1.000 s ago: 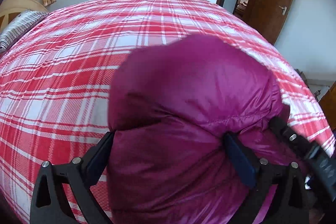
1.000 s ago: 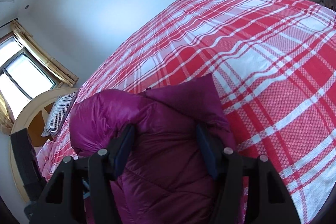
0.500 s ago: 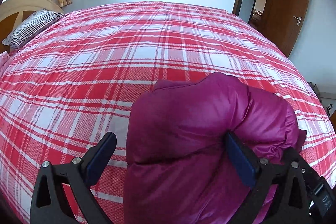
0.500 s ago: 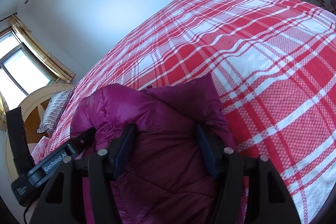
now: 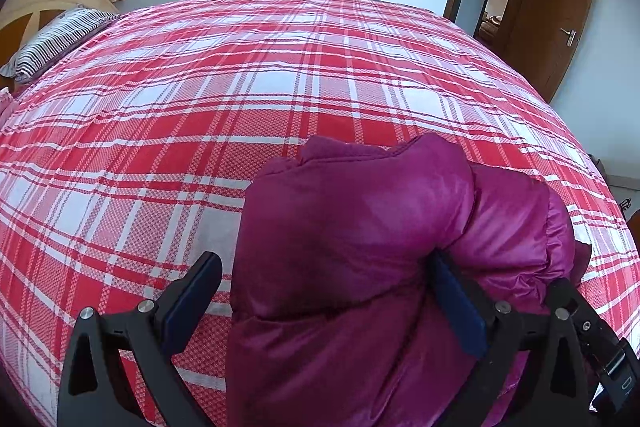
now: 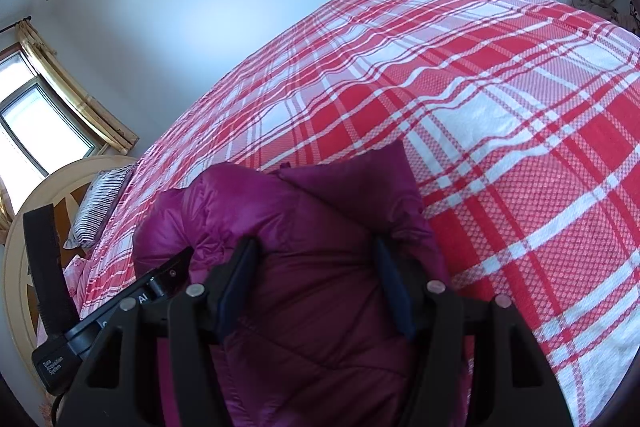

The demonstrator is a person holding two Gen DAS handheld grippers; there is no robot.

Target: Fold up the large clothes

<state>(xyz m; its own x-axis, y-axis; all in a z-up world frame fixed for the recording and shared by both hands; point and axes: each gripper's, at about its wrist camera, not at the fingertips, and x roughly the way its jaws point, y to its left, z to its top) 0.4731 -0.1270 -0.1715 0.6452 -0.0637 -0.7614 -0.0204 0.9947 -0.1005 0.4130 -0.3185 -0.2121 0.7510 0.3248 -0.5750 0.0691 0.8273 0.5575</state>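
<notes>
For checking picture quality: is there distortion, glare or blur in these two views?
Left wrist view: fisheye bends the plaid bed into a dome; the purple jacket shows a soft sheen; all sharp. Right wrist view: same bulge, dark corners, window overexposed.

One magenta padded jacket (image 5: pixel 352 267) is counted ahead of the two grippers: left gripper (image 5: pixel 324 291), right gripper (image 6: pixel 316 279). One plaid-covered bed (image 5: pixel 200 99), one striped pillow (image 5: pixel 52 43) and one door (image 5: pixel 560 7) are recorded beyond.
</notes>
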